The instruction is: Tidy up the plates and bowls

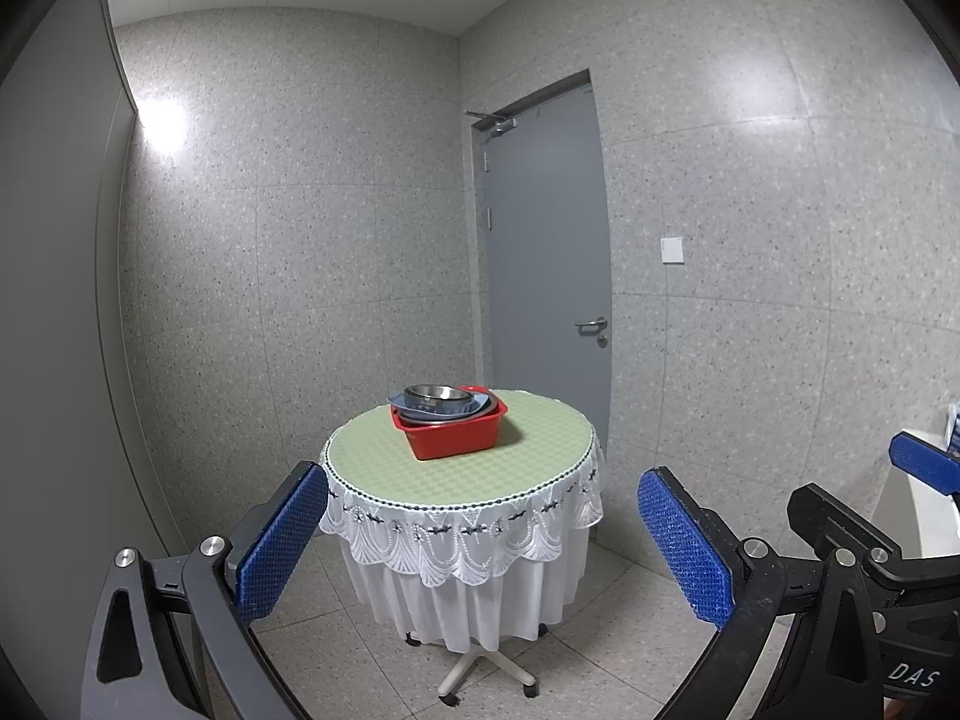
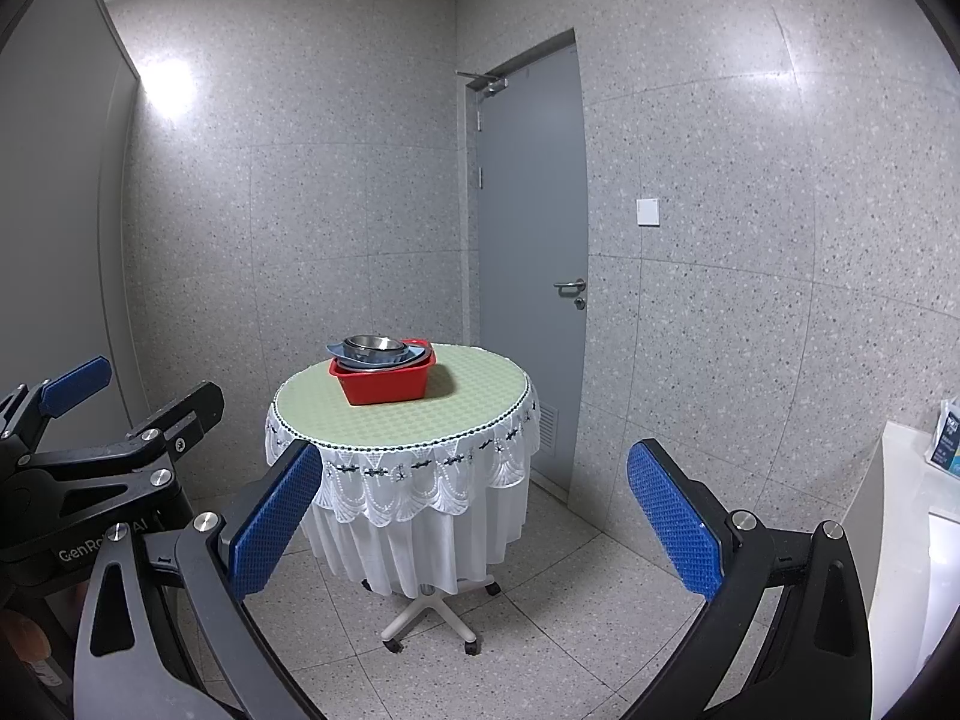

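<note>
1. Looking along my left claw (image 1: 483, 540), I see its two blue-padded fingers (image 1: 282, 546) spread wide with nothing between them; the right claw (image 2: 474, 516) is spread just as wide and equally empty; both hang in the air, well short of the worktop.
2. Each claw shows up in the other's view: a blue pad and black frame of the right one sit at the right edge of the left wrist view, and the left one's black frame sits at the left edge of the right wrist view; the two are side by side at much the same height.
3. Below them lies a speckled tile floor (image 2: 600, 618); on it stands the white wheeled base (image 2: 429, 618) of the round worktop (image 2: 420, 414), which wears a pale green checked cover with a white lace skirt (image 2: 420, 498) hanging round its edge.
4. On the far left part of the worktop sits a red plastic basin (image 2: 384, 384); inside it the dishes are stacked: a blue-grey plate (image 2: 339, 353) sticking out over the left rim, with a metal bowl (image 2: 372, 347) nested on top; I cannot tell how many pieces lie beneath.
5. At the right edge of the right wrist view is a white counter (image 2: 900, 480) with a small blue-and-white package (image 2: 948, 444) on it.
6. Beyond the worktop are speckled grey walls, a grey door (image 2: 531, 240) with a metal lever handle (image 2: 570, 286), and a white wall switch (image 2: 647, 212) to the right of it.
</note>
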{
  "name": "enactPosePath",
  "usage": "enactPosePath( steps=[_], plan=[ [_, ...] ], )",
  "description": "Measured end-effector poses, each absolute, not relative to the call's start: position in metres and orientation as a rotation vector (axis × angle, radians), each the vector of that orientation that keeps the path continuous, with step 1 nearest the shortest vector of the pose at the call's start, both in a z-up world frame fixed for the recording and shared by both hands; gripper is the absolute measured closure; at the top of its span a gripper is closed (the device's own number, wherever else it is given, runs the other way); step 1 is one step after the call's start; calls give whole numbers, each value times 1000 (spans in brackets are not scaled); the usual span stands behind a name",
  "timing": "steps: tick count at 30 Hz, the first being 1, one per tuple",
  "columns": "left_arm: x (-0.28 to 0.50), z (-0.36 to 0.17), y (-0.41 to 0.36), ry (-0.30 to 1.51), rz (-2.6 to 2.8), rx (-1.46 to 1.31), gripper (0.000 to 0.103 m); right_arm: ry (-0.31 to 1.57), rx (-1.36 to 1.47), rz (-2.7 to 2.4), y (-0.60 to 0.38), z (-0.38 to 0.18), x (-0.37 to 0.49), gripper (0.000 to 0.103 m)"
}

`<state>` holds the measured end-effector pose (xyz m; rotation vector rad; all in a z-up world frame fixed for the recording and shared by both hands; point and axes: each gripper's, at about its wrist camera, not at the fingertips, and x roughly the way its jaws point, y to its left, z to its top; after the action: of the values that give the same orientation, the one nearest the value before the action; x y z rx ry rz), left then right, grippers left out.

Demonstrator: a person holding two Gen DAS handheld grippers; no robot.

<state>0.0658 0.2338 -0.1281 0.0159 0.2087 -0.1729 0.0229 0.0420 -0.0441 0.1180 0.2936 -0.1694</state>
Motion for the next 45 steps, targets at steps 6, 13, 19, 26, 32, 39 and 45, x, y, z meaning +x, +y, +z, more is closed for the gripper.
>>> enactPosePath(
  steps=[6, 13, 19, 26, 32, 39, 45],
  plan=[
    [64, -128, 232, 208, -172, 17, 1, 293, 117, -169, 42, -44, 23, 0],
    [62, -127, 231, 208, -171, 20, 1, 293, 118, -170, 42, -44, 22, 0],
    [61, -126, 230, 207, -170, 23, 1, 293, 122, -169, 42, -43, 21, 0],
    [59, -127, 228, 207, -167, 26, 1, 294, 123, -169, 42, -43, 19, 0],
    [62, -125, 229, 206, -168, 26, 1, 293, 124, -169, 43, -43, 19, 0],
    [65, -125, 228, 209, -167, 28, 1, 298, 128, -169, 43, -42, 22, 0],
    [71, -123, 228, 221, -167, 31, 1, 311, 131, -172, 46, -39, 32, 0]
  ],
)
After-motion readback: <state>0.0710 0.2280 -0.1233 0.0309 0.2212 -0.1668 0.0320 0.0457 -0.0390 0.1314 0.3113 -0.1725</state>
